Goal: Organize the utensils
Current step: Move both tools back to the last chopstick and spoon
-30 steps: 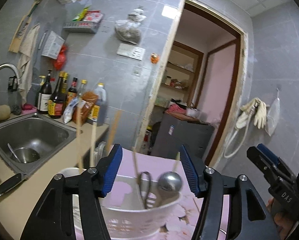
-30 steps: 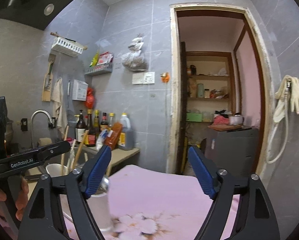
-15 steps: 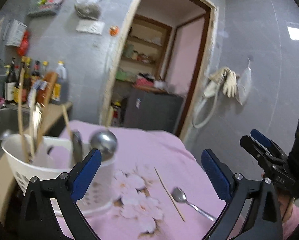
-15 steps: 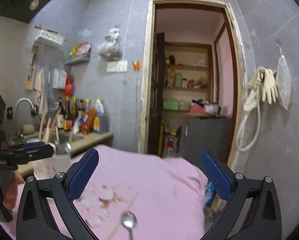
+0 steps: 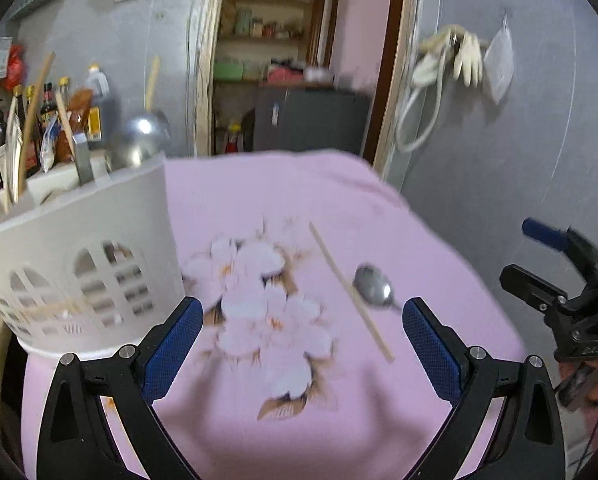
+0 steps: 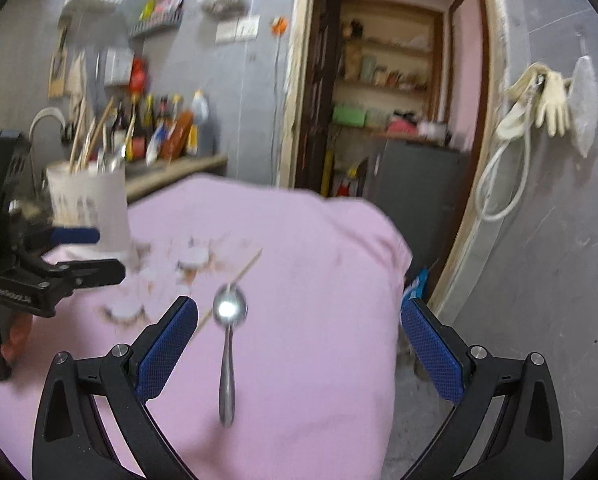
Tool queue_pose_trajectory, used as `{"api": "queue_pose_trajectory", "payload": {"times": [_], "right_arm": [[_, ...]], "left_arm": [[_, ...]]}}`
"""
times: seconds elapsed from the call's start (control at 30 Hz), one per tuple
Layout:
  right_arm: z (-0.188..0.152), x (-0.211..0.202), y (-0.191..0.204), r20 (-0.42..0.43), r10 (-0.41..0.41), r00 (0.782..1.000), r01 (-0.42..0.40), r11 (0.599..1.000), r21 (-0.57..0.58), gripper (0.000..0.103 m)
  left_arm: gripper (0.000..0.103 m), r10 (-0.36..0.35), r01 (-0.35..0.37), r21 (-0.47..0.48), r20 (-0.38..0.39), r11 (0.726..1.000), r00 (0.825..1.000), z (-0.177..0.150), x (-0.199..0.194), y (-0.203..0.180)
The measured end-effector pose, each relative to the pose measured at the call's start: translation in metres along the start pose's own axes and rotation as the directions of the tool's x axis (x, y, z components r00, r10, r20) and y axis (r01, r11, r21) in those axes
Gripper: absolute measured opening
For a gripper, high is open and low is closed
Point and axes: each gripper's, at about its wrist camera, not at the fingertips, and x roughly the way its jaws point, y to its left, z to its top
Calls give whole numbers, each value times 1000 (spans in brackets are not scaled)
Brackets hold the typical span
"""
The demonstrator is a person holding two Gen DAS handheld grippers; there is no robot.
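Note:
A metal spoon point(image 6: 229, 344) lies on the pink flowered cloth point(image 6: 319, 264), its bowl pointing away, between the wide jaws of my right gripper point(image 6: 299, 332), which is open and holds nothing. A single wooden chopstick point(image 5: 349, 290) lies beside the spoon point(image 5: 373, 290) on the cloth point(image 5: 299, 200). The white plastic utensil holder point(image 5: 79, 264) stands at the left, with chopsticks and a metal ladle point(image 5: 139, 140) sticking out of it. My left gripper point(image 5: 299, 336) hovers open above the flower print, empty. The holder point(image 6: 87, 204) shows far left in the right wrist view.
Sauce bottles point(image 5: 47, 120) line the counter behind the holder. An open doorway point(image 6: 387, 92) leads to shelves and a dark cabinet. Gloves and a hose point(image 6: 539, 100) hang on the right wall. The cloth's right edge drops off near the doorway.
Both grippers have opened wider and tipped downward toward the cloth. The left one has swung right, away from the holder, so the spoon and chopstick have come into view.

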Motion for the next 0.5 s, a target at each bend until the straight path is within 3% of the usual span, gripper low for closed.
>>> {"api": "queue_pose_trajectory", "payload": {"times": [0.27,0.37,0.43,0.5], "right_arm": [[-19,31,8,-188,56,981,-63,997,-34,101],[-23,43,11,-240,71,968,-83,996,-40,91],[-25,50,13,-274,92,957,-105,994,-35,78],[-27,55,13,-300,109,948,-123,992,-28,74]], "left_arm": [[98,13,-19,-38,-140,999,990,-5,23,11],[98,4,-13,-46,-175,999,985,-5,28,14],[98,-4,-5,-47,-189,999,982,-3,30,15],[98,-14,5,-42,-203,999,979,-3,33,14]]}}
